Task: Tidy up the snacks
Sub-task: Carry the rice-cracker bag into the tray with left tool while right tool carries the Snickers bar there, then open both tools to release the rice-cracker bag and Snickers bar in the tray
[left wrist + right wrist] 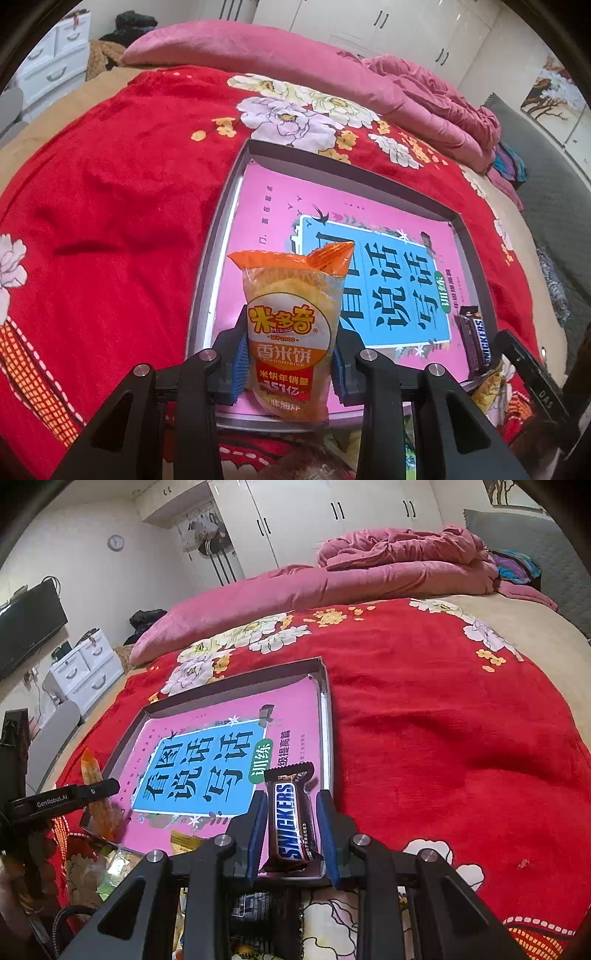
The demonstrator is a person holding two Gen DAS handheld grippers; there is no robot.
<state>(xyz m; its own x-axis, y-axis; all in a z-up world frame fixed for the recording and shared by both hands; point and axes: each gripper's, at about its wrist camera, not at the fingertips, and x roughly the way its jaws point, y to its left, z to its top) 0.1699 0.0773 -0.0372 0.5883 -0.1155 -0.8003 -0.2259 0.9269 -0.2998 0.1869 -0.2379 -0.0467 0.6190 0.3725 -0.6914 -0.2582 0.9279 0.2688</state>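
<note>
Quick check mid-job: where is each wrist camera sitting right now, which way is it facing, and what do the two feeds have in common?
Left wrist: sits behind the left gripper, facing across the tray toward the pink quilt; its fingers grip a rice cracker pack; the right gripper shows at far right.
Right wrist: sits behind the right gripper, facing across the tray's near right corner toward the wardrobes; its fingers grip a Snickers bar; the left gripper shows at left.
Shared: tray, pink book, red blanket, quilt, both snacks.

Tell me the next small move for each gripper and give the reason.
Probably lower both and release. The left gripper clamps the rice cracker packet over the tray's near edge; the right gripper holds the Snickers bar over its near right corner.
</note>
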